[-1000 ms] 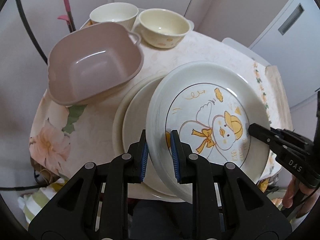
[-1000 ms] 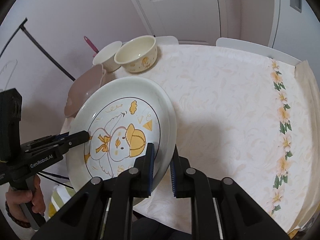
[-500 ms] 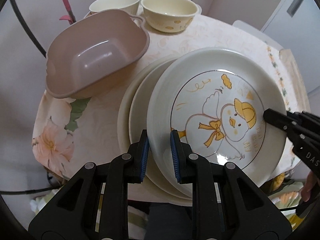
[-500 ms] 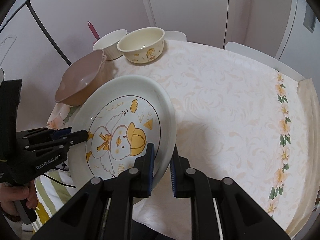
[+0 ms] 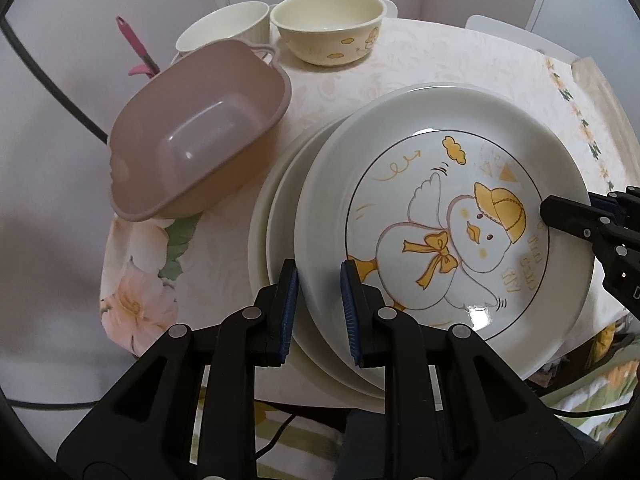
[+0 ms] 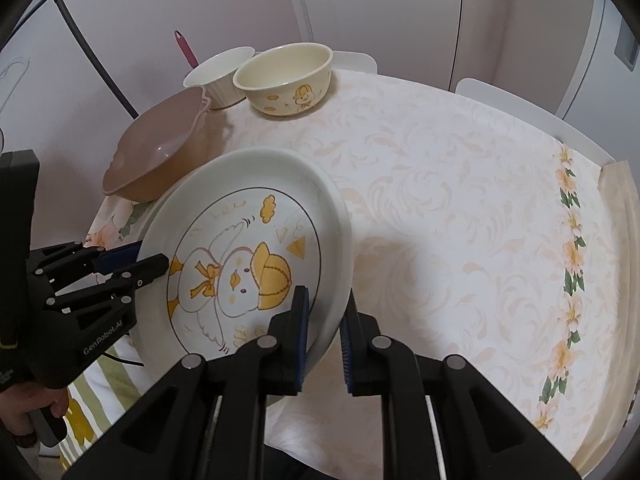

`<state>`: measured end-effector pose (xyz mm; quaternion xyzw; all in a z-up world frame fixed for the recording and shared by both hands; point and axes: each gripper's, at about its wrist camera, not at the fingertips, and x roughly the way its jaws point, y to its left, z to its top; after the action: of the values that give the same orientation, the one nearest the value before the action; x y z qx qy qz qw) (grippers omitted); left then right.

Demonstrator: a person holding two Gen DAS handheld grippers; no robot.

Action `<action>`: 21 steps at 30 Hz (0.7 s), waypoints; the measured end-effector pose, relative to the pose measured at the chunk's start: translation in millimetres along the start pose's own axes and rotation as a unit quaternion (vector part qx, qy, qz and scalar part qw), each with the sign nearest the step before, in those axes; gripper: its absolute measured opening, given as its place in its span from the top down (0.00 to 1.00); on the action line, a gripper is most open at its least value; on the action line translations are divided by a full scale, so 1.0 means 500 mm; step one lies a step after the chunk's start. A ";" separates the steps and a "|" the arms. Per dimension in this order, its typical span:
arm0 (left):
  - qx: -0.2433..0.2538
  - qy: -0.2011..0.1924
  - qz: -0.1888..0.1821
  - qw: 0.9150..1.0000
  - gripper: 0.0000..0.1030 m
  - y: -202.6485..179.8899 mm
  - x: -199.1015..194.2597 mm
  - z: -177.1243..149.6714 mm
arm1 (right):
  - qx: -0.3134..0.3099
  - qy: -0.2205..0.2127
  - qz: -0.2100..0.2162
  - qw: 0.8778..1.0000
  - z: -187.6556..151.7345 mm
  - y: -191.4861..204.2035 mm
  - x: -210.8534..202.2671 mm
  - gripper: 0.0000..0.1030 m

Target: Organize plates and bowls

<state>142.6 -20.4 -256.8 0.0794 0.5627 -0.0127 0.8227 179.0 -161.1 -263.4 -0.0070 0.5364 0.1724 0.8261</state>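
**Duck plate gripped at both rims**

Left wrist view: a floral-clothed desk point(image 5: 460, 64) is carrying a pink basin point(image 5: 200, 128) and two bowls at the far left. The left tongs point(image 5: 318, 300) are clamping the duck plate point(image 5: 440, 220) above stacked plates point(image 5: 276, 216).

Right wrist view: the right tongs point(image 6: 324, 332) are pinching the plate's opposite rim, tilted above the desk's near left.

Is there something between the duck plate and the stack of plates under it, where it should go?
Nothing visible. Both grippers, left and right, hold the duck plate by opposite rims directly above the plate stack; the pink basin sits aside.
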 end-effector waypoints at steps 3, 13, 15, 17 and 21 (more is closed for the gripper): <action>0.000 0.002 0.005 1.000 0.81 -0.002 -0.001 0.002 | 0.002 0.005 0.001 1.000 0.002 0.000 0.003 0.87; -0.012 0.020 0.010 1.000 0.81 -0.002 0.004 0.012 | -0.005 0.017 -0.022 1.000 0.013 0.015 0.014 0.85; -0.011 0.018 0.012 1.000 0.81 -0.002 0.002 0.012 | -0.006 0.020 -0.023 1.000 0.014 0.016 0.015 0.85; -0.011 0.018 0.012 1.000 0.81 -0.002 0.002 0.011 | -0.006 0.022 -0.027 0.999 0.016 0.018 0.017 0.85; -0.015 0.019 0.010 1.000 0.80 -0.001 0.004 0.014 | -0.007 0.028 -0.031 0.999 0.019 0.022 0.020 0.82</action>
<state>149.6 -21.5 -256.3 0.0726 0.5775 0.0054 0.8132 187.7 -145.9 -266.1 -0.0341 0.5574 0.1499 0.8159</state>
